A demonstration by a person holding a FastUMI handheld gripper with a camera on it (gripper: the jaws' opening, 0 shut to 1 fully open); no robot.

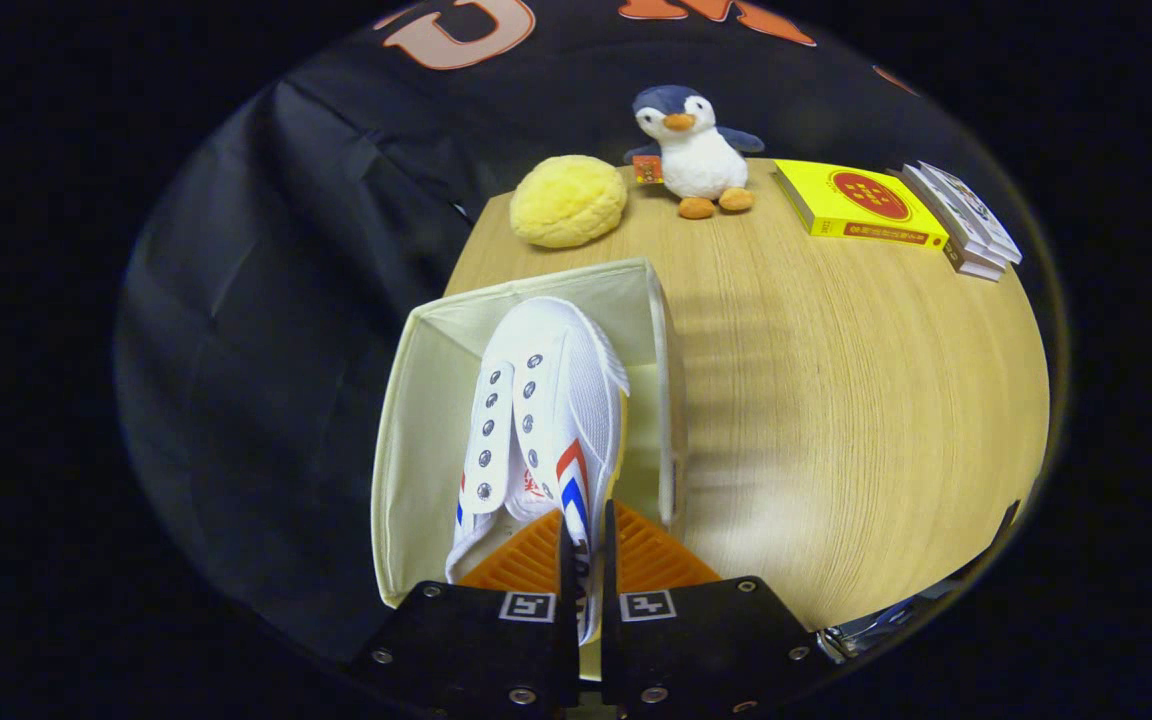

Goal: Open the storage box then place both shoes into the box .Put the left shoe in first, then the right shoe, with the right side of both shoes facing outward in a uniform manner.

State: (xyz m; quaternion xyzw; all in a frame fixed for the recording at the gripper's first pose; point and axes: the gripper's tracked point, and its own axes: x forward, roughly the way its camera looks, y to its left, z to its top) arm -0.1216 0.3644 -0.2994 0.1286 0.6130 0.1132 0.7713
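We saw the gripper [586, 545] low in the middle of the frame, its two fingers drawn close together and pinching the side wall of a white shoe [546, 420] near the heel. The shoe, with red and blue stripes on its side and empty eyelets, hung inside the open storage box [416, 400], toe pointing away from the fingers toward the box's far wall. The cream box sat at the left edge of a wooden table [836, 400], left of centre in the frame. Beyond the box, toward the top of the frame, lay a yellow fluffy ball [568, 200] and a toy penguin [696, 152] just beside it. At the upper right rested a yellow book [856, 205] with a stack of pale books [966, 218] touching its right side.
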